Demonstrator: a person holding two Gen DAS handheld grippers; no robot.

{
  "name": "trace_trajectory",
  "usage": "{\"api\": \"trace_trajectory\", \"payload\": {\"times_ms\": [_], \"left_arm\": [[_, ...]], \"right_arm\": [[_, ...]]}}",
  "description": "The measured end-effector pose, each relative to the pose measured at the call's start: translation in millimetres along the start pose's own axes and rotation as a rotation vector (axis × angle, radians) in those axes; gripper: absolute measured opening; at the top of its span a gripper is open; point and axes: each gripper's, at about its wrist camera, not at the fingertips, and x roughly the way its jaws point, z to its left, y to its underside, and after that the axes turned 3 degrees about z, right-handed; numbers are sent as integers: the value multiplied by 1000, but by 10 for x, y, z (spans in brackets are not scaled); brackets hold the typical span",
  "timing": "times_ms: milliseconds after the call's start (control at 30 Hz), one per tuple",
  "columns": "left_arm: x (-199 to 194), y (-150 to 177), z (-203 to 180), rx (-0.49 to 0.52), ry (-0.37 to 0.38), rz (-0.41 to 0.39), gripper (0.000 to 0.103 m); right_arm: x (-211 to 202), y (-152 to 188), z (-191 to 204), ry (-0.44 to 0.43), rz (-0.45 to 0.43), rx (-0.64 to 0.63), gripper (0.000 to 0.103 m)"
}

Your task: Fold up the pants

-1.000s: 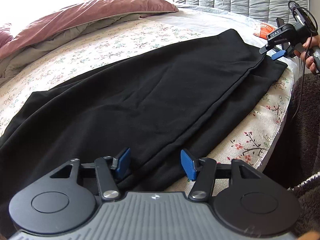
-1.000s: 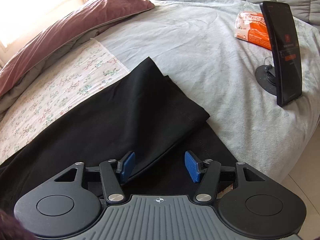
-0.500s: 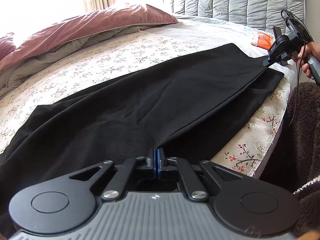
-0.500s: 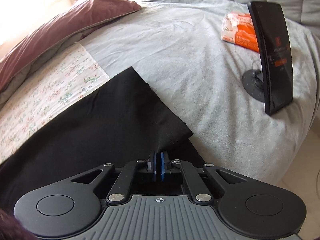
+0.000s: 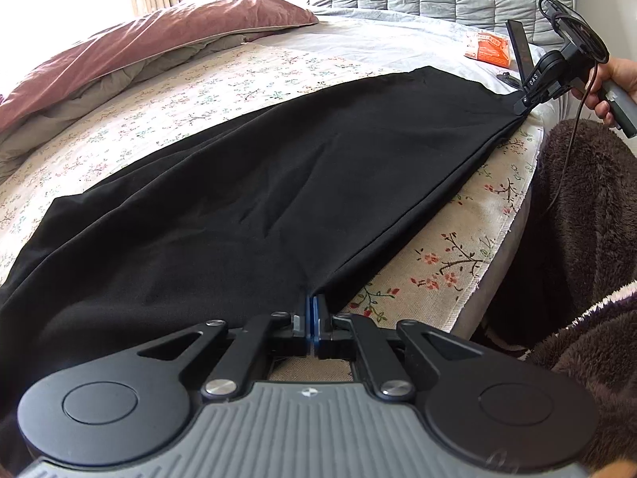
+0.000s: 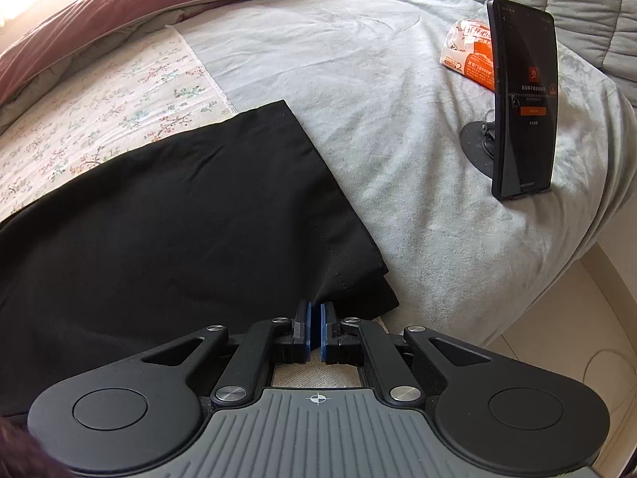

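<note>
Black pants (image 5: 278,183) lie stretched lengthwise along the near side of the bed, one leg laid over the other. My left gripper (image 5: 311,310) is shut on the near edge of the cloth at the crotch end, and the fabric rises to its blue pads. In the left wrist view my right gripper (image 5: 522,104) pinches the near hem corner at the far right, held by a hand (image 5: 615,79). Seen from the right wrist, the right gripper (image 6: 314,316) is shut on the hem corner of the pants (image 6: 179,219), with both stacked cuffs beside it.
The bed carries a floral sheet (image 5: 247,79) and a grey cover (image 6: 378,99). A phone on a stand (image 6: 521,99) and an orange packet (image 6: 462,51) sit beyond the hem. A maroon pillow (image 5: 167,36) lies at the back. A brown fleece garment (image 5: 581,215) hangs at the bed's edge.
Both grippers went from open to shut on the pants' near edge. The near edge has since lifted and pulled taut between them, and the upper leg now covers the lower one.
</note>
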Motion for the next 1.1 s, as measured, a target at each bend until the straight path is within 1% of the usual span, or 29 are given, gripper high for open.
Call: {"api": "trace_trajectory", "payload": {"times_ms": [133, 200, 233, 267, 300, 333, 367, 400, 433, 467, 533, 567, 633, 767, 867, 967, 1033, 1100], "left_arm": [[24, 8, 10, 19, 39, 35, 12], [15, 4, 41, 26, 69, 52, 15], [-11, -3, 74, 12, 80, 46, 21], [-54, -11, 140, -15, 90, 28, 35], [-89, -25, 198, -41, 94, 12, 45], [-139, -42, 280, -76, 93, -16, 64], [-181, -70, 362, -104, 85, -43, 73], [-216, -102, 446, -127, 75, -66, 73], [-241, -142, 544, -149, 63, -82, 74], [-259, -188, 646, -172, 38, -94, 77], [-274, -287, 871, -208, -34, -115, 80], [-269, -334, 973, -219, -66, -119, 80], [-216, -450, 1236, -249, -117, -115, 81], [-4, -621, 1765, -331, -190, -72, 81], [188, -687, 2069, -368, -213, -35, 81], [334, -627, 2316, -408, -237, -4, 81], [381, -554, 2451, -443, -245, -2, 81], [412, -465, 2512, -465, -253, -12, 81]], "right_arm": [[-2, -7, 48, 19, 32, -49, 4], [-39, -10, 94, 39, 48, -96, 10], [-80, -11, 116, 53, 46, -115, 15], [-136, -15, 132, 57, 32, -129, 17], [-205, -18, 149, 45, 12, -140, 21], [-270, -28, 166, 26, -3, -147, 31], [-336, -46, 197, 9, -21, -153, 37], [-401, -65, 238, -8, -45, -163, 50], [-458, -85, 292, -21, -67, -180, 58], [-503, -106, 360, -31, -86, -197, 60], [-565, -156, 511, -58, -114, -232, 63], [-580, -196, 618, -82, -129, -250, 65], [-583, -235, 813, -133, -153, -284, 72], [-501, -298, 1220, -226, -170, -341, 73], [-455, -360, 1598, -314, -180, -420, 73], [-439, -435, 2027, -407, -181, -525, 73], [-424, -478, 2344, -460, -181, -598, 76], [-409, -521, 2654, -523, -174, -659, 77]]}}
